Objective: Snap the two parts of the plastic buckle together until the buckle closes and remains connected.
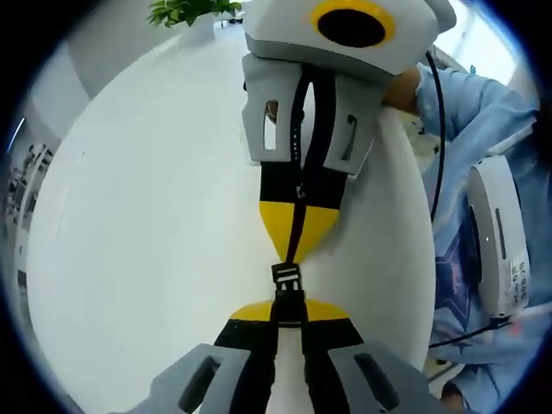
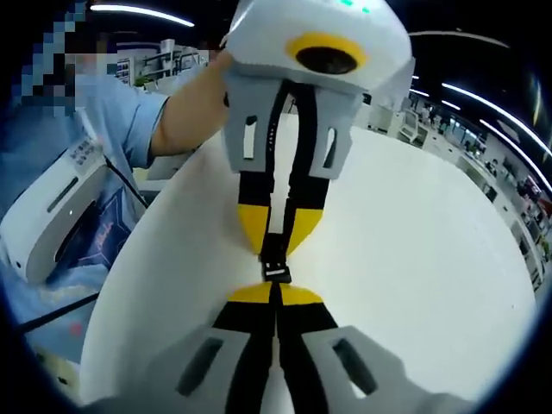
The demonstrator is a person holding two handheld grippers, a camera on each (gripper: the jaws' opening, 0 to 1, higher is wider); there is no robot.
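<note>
Step in hand: the joining itself; the two hand-held grippers face each other tip to tip over the round white desk, with the small black plastic buckle between them.

Left hand-held gripper: its yellow-tipped black jaws are drawn narrow, pinching the near end of the buckle and the black strap that runs back between them.

Right hand-held gripper: likewise narrowed to a pinch on its own end of the buckle; in the left gripper view it comes down from above, jaws pressed onto the far end.

Buckle position: held in the air just above the desk, between the two sets of yellow tips, roughly in the middle of both views.

Buckle state: the two halves meet or overlap, but whether they have latched is too small to tell.

Surroundings: a person's blue sleeve and a white device lie beside the desk; a green plant stands at its far edge.

Next move, as a judgement: push the two ends straight toward each other along the strap line, keeping the halves aligned, then ease the pull lightly to check that the buckle holds.

Risk: any twist between the grippers may jam the prongs.
</note>
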